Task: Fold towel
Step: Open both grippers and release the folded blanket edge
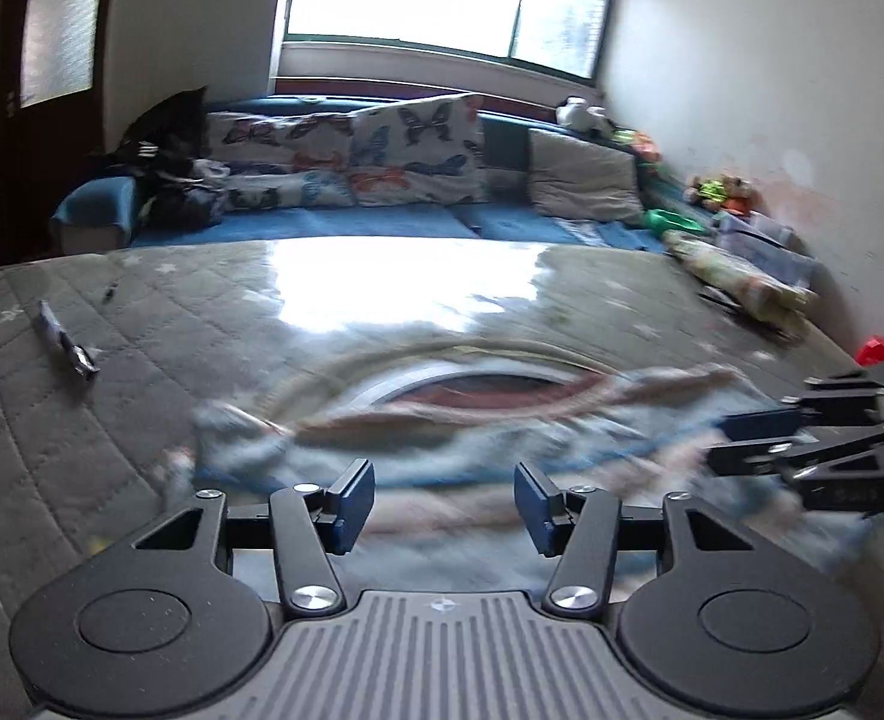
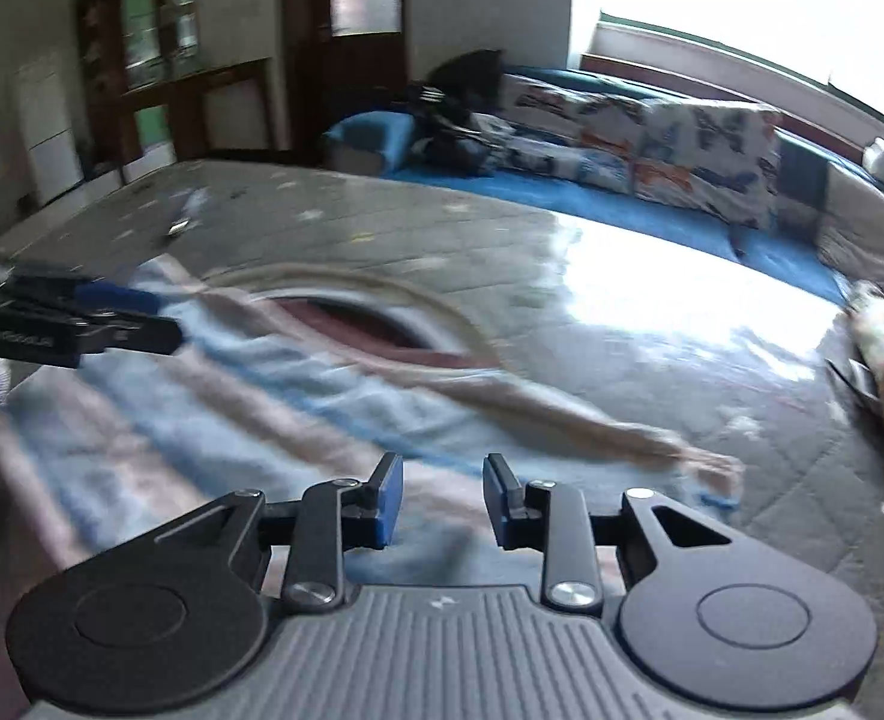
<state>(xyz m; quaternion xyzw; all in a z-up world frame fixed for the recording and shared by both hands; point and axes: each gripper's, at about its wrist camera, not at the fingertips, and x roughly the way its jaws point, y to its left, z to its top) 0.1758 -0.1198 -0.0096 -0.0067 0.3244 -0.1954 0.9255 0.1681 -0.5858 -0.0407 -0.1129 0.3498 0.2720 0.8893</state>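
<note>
The towel [image 1: 442, 468], pale blue with pinkish stripes and blurred, lies rumpled on the grey quilted bed [image 1: 111, 420], one layer lifted into an open pocket with a dark red inside. Past the towel's far edge the bed runs bare toward the butterfly pillows [image 1: 381, 156]. Over the towel's near part, the left gripper [image 1: 445, 507] and right gripper [image 2: 442, 501] both stand open, holding nothing.

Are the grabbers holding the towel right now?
No. Both the left gripper and right gripper are open above the striped towel, with nothing between their fingers.
</note>
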